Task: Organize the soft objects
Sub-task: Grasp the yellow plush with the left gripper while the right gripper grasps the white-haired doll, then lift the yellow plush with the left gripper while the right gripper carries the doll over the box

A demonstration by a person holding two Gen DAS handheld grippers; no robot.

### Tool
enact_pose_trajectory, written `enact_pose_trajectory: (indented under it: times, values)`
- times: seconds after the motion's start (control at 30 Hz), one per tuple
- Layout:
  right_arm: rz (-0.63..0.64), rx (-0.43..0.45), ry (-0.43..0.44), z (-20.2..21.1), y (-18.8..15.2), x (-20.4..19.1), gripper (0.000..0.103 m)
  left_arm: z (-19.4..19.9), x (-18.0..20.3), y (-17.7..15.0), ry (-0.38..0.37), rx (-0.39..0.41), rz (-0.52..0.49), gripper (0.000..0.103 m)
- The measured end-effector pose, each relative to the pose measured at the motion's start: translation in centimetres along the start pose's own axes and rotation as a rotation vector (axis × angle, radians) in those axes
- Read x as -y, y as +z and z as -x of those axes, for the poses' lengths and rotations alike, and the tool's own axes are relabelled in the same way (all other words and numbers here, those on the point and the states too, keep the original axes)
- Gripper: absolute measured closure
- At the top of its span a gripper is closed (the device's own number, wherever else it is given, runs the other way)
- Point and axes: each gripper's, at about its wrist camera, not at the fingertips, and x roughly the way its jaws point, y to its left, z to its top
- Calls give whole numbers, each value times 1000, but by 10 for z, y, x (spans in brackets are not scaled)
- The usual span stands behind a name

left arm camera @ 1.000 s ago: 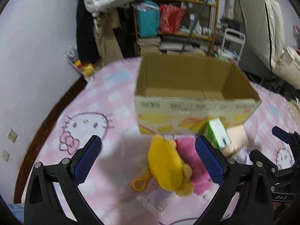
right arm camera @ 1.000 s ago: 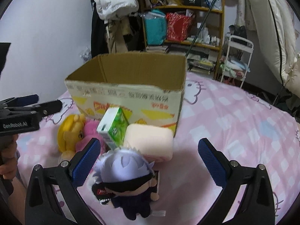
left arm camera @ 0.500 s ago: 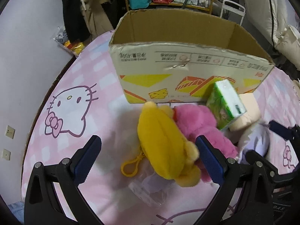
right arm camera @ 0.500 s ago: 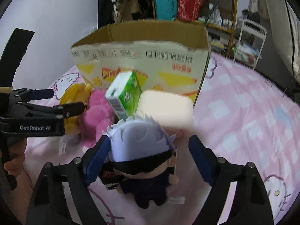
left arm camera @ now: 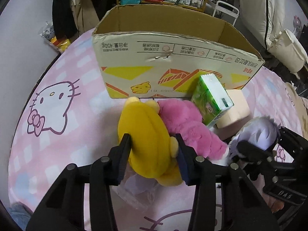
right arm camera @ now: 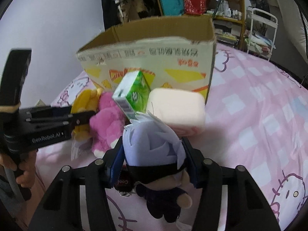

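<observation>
My left gripper (left arm camera: 153,150) is closing, and its pads press both sides of a yellow plush toy (left arm camera: 144,130) lying on the bed. A pink plush toy (left arm camera: 186,123) lies against the yellow one on the right. My right gripper (right arm camera: 154,159) is closing too, its pads touching the head of a white-haired doll (right arm camera: 154,144) in dark clothes. Behind the doll a green tissue pack (right arm camera: 132,94) leans on a cream foam block (right arm camera: 177,109). An open cardboard box (right arm camera: 154,57) stands just behind all of them.
The bed carries a pink checked cat-print sheet (left arm camera: 57,115). A clear plastic wrapper (left arm camera: 138,188) lies under the yellow toy. A hand (right arm camera: 11,165) holds the left gripper's handle. Beyond the bed stand a cluttered shelf (right arm camera: 192,5), a white cart (right arm camera: 261,32) and hanging clothes (left arm camera: 63,15).
Both grippers dropped closer to the toys and narrowed from wide open. The left now squeezes the yellow plush; the right now clasps the doll's head.
</observation>
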Motion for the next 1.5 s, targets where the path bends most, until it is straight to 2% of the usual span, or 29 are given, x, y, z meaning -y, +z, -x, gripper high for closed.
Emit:
enact_pose_trajectory:
  times: [0.3,0.53,0.63,0.93,1.23,1.5]
  values:
    - [-26,99,-5,21,7,7,44,27,-5,-8,9,81,10,59]
    - [3,196,-30,47,6,6,44,58,-3,-17,18,181,2,59]
    - [17,254,-48,59,7,8,44,78,-4,-23,28,248,3,59]
    - [34,354,-60,88,9,4,44,126,-3,-31,34,437,-3,59]
    - [102,468,-76,121,27,-16,44,164,-2,-16,36,588,-28,59]
    - [126,537,-65,137,62,-22,44,181,-5,12,47,645,-25,59]
